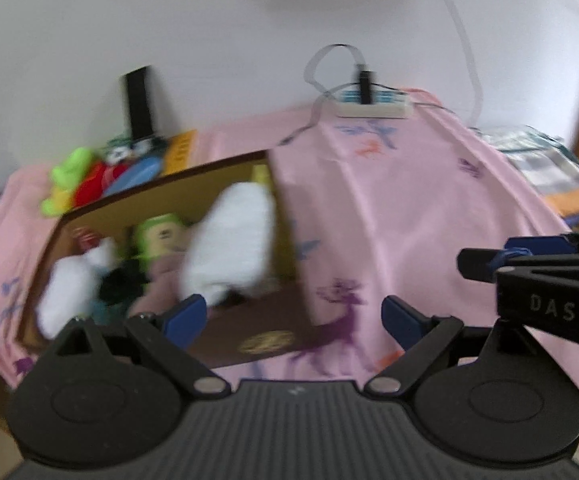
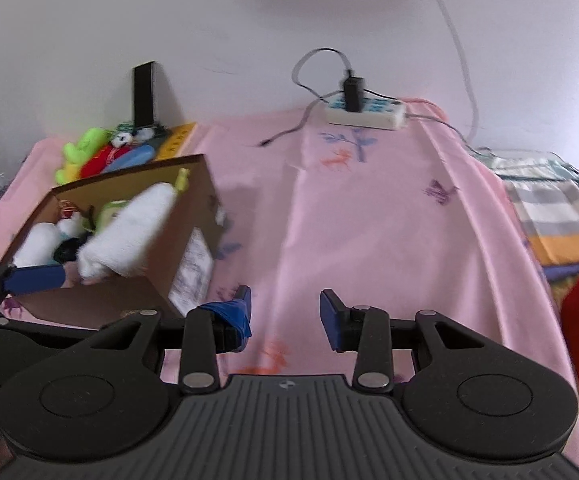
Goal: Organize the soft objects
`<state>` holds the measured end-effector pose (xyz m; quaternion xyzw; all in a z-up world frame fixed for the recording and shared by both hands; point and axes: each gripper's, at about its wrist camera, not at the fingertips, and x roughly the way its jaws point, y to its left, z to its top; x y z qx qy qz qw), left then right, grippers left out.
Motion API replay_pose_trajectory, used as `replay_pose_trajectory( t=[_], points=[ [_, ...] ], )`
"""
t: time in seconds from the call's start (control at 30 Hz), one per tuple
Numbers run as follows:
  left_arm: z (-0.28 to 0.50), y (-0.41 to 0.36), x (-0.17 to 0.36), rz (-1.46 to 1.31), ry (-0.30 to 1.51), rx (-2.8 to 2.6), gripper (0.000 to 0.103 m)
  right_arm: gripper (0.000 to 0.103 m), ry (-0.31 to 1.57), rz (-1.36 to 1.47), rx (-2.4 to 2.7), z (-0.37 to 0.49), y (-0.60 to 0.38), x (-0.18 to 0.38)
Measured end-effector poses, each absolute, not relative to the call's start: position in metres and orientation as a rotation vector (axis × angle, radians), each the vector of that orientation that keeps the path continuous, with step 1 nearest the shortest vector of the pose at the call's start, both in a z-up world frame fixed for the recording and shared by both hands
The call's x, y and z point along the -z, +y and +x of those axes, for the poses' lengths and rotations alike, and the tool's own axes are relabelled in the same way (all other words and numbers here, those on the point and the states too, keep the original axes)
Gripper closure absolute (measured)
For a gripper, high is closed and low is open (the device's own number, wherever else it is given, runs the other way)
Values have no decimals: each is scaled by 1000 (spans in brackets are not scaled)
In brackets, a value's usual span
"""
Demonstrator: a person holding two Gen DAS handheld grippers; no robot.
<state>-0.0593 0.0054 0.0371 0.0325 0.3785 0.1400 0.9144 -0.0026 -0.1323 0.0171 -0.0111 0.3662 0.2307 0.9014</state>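
Soft even daylight, no glare; left wrist view motion-blurred, fisheye bending at edges, corners dark

A white wall (image 2: 249, 20) rises behind the pink-sheeted bed (image 2: 369, 220).

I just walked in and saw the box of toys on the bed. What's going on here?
A person holding two grippers is sorting soft toys on a pink cloth. A cardboard box already holds several, with a large white plush lying on top. More toys are piled behind the box by the wall. The left gripper sits at the box's near edge with jaws open and empty; the right gripper is over bare cloth, also open and empty.
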Motion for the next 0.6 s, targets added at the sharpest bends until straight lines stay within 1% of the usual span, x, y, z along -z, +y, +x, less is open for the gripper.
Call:
replay_pose_trajectory(
  t=[0.33,0.6],
  points=[
    [-80,98,-46,-26,799,-414,10,82,754,-62,-556,-8,-47,-26],
    [-86,144,-44,-27,773,-433,12,82,743,-63,-553,-10,-3,-27]
  ],
)
